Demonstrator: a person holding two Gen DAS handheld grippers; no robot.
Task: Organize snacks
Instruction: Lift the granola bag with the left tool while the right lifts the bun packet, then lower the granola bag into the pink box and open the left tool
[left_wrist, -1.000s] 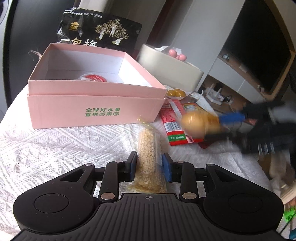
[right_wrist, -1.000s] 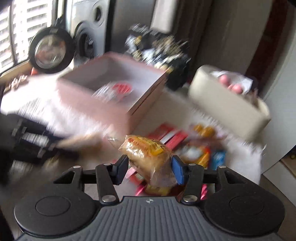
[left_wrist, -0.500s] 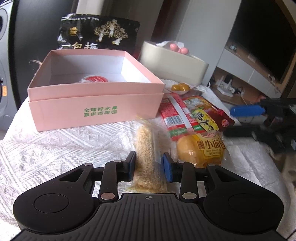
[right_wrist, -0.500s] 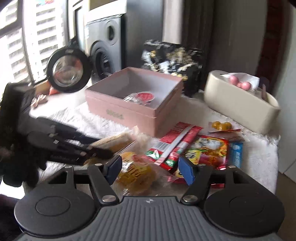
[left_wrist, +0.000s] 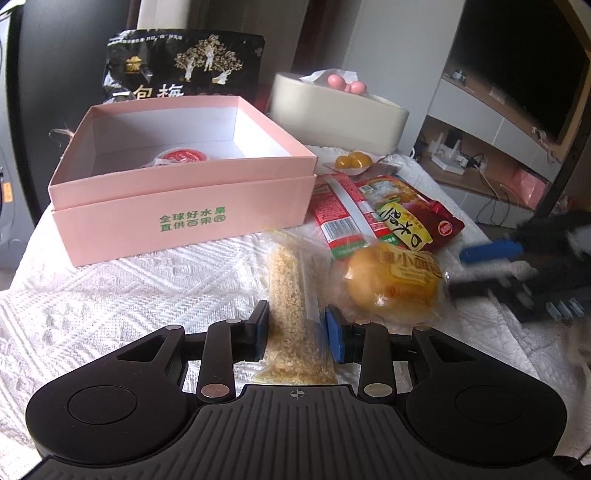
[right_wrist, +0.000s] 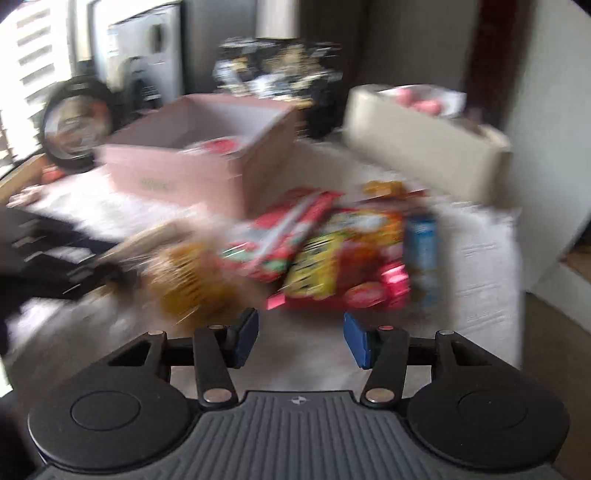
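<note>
The left gripper (left_wrist: 297, 328) was clamped on a clear packet of golden crumbs (left_wrist: 291, 295) lying on the white cloth (left_wrist: 110, 295). The right gripper (right_wrist: 300, 338) held nothing, its jaws closing on empty air, the wrapped yellow bun (left_wrist: 393, 286) at its ten o'clock. Farther off, at eleven o'clock from the packet, stood the open pink box (left_wrist: 177, 221) holding a red-lidded cup (left_wrist: 181, 157).

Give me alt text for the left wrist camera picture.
The left hand-held gripper clamps a clear packet of golden grain bar lying on a white textured cloth. Behind sits an open pink cardboard box; a yellow wrapped bun lies to the right.
</note>
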